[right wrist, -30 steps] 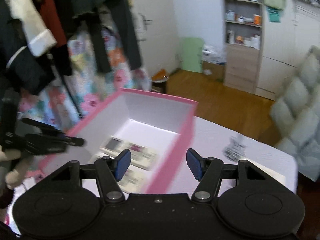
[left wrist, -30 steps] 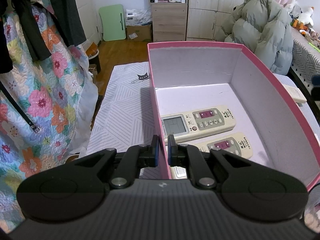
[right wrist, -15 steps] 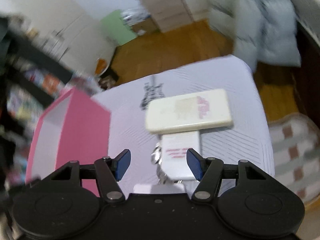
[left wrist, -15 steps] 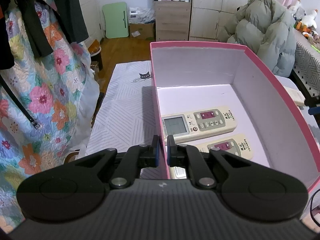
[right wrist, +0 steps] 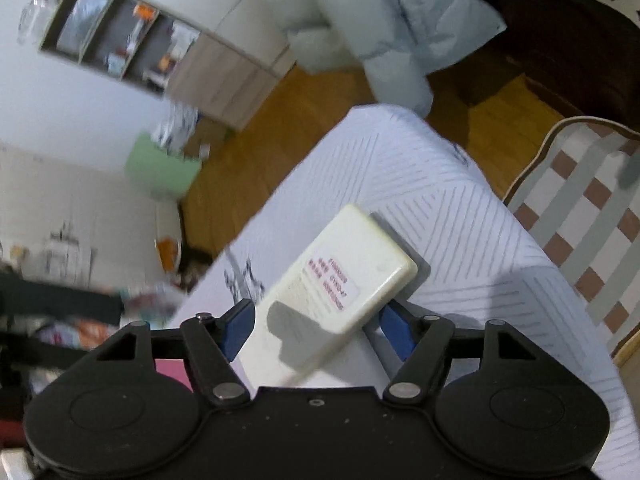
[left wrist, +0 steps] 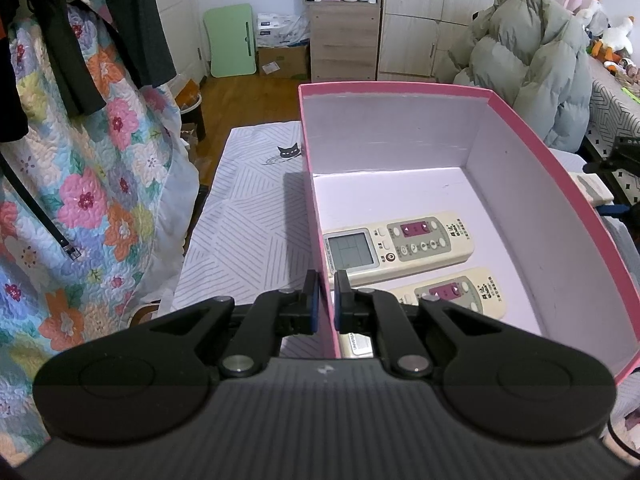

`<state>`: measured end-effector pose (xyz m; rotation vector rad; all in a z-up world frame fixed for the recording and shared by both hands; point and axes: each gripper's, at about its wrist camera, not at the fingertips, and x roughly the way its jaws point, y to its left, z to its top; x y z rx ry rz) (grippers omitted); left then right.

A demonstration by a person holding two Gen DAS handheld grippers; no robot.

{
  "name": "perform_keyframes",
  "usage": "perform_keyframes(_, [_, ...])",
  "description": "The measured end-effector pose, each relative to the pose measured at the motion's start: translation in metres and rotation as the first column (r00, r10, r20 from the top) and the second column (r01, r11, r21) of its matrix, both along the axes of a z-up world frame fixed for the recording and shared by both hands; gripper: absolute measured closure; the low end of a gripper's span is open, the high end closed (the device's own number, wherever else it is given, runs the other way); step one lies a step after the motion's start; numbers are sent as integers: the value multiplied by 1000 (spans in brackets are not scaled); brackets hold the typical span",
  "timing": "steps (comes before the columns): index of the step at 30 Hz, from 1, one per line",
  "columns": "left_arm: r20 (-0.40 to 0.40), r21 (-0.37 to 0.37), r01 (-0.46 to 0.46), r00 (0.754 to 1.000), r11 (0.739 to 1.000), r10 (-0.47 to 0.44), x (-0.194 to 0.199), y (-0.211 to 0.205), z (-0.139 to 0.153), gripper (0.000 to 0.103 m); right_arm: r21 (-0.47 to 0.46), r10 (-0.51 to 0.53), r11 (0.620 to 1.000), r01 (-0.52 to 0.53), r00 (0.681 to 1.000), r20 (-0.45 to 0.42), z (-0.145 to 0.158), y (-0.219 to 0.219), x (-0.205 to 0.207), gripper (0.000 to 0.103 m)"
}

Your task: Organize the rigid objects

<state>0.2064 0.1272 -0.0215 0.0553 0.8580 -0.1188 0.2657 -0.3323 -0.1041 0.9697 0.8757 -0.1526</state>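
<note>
Left tongs [left wrist: 324, 300] pinch the pink box [left wrist: 560, 176] wall; right tongs [right wrist: 316, 334], widening, straddle a face-down remote [right wrist: 340, 280].

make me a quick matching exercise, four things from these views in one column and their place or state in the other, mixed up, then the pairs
Things
1. left gripper
2. right gripper
3. remote with the grey screen
4. face-down remote

Places or states
A. lying inside the pink box
B. shut on the pink box's near-left wall
C. open, jaws just widened
D. on the striped cloth, between blue pads that do not press it

Pairs: 1-B, 2-C, 3-A, 4-D
</note>
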Motion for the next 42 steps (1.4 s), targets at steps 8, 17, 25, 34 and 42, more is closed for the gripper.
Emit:
perform_keyframes(8, [3, 1, 2, 1000, 1000, -2, 0, 1, 0, 96, -117, -13, 993, 26, 994, 111, 3, 4, -2, 65])
perform_keyframes(17, [4, 7, 0, 1000, 1000, 0, 0, 2, 0, 96, -180, 223, 965, -192, 959, 172, 27, 28, -8, 83])
perform_keyframes(25, [4, 7, -1, 1000, 1000, 1, 0, 1, 0, 97, -377, 424, 863, -336, 887, 182, 61, 66, -25, 83])
perform_keyframes(34, [10, 3, -8, 1000, 1000, 8, -1, 3, 0, 97, -565, 631, 720, -402, 719, 292, 137, 118, -61, 83])
perform_keyframes(42, [13, -6, -10, 1000, 1000, 10, -2, 2, 0, 97, -606, 812, 560, -565, 517, 270, 156, 183, -64, 83])
